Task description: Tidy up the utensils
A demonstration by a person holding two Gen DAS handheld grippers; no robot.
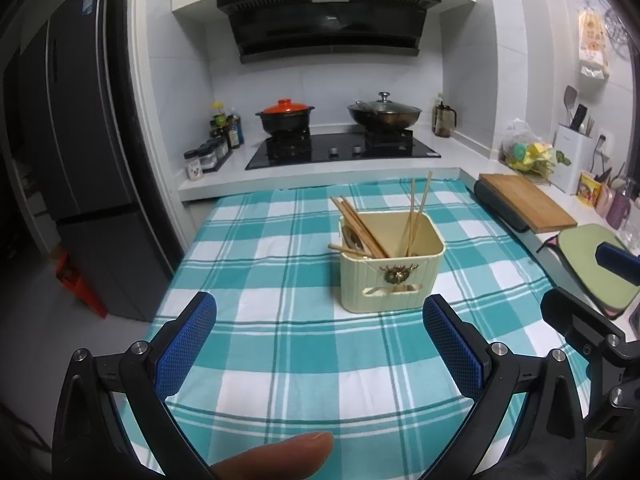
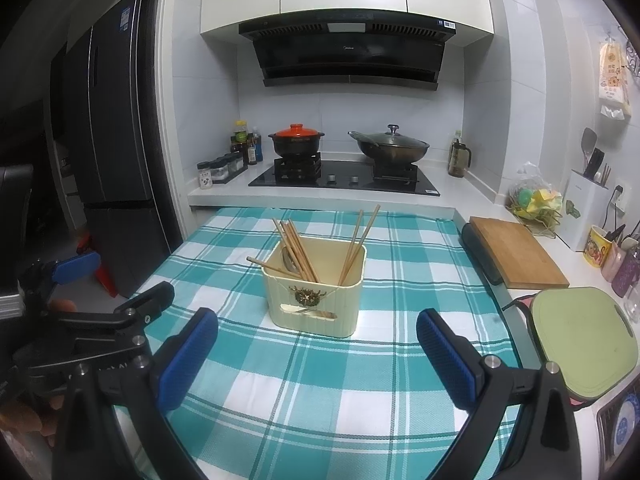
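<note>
A cream utensil holder (image 1: 390, 276) stands on the teal checked tablecloth (image 1: 280, 320); it also shows in the right wrist view (image 2: 316, 300). Several wooden chopsticks (image 1: 362, 228) and a metal spoon lean inside it, some on the left side, a pair (image 2: 360, 240) on the right side. My left gripper (image 1: 320, 316) is open and empty, a little short of the holder. My right gripper (image 2: 318, 328) is open and empty, also just in front of the holder. The right gripper's body shows at the right edge of the left wrist view (image 1: 592, 320).
A gas hob with an orange-lidded pot (image 1: 285, 114) and a lidded wok (image 1: 384, 114) lies behind the table. A wooden cutting board (image 2: 516, 256) and a green board (image 2: 580, 336) lie on the counter at right. A dark fridge (image 1: 80, 160) stands at left.
</note>
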